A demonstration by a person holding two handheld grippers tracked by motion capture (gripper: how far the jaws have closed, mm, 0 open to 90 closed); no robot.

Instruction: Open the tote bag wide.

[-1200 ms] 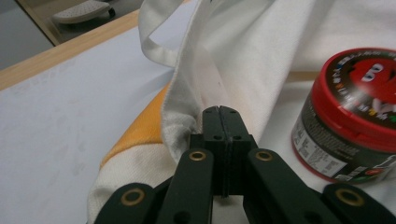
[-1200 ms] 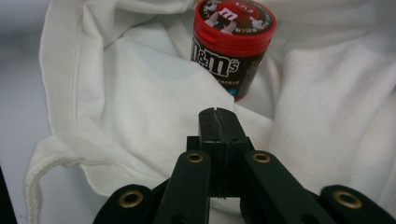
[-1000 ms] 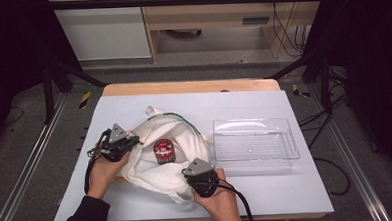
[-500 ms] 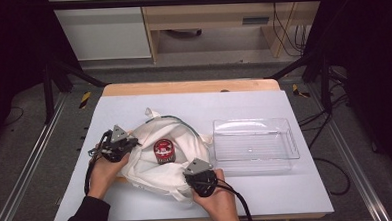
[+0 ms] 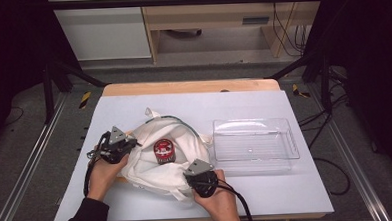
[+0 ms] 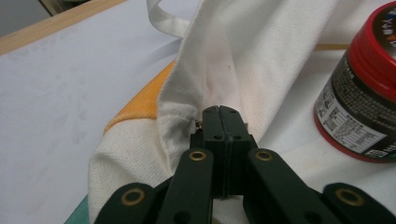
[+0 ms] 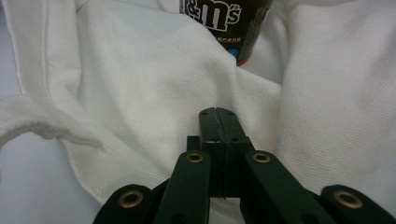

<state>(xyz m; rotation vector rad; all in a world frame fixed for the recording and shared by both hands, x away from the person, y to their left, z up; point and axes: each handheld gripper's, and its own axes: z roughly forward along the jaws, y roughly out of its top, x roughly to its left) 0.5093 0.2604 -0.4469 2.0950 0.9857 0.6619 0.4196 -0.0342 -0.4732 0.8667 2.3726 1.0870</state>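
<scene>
White table (image 5: 133, 100) w/ cloth bag (image 5: 182, 133) & clear tray (image 5: 254, 125) beside it.

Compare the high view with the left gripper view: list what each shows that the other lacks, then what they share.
High view alone: the clear plastic tray right of the bag, the right gripper on the bag's near edge, both of the person's hands, and the whole table.

Left gripper view alone: the left gripper with its jaws shut on a fold of the white cloth bag, an orange patch under the cloth, and the jar's label print.

Shared: the bag, the red-lidded jar on it, the table.
</scene>
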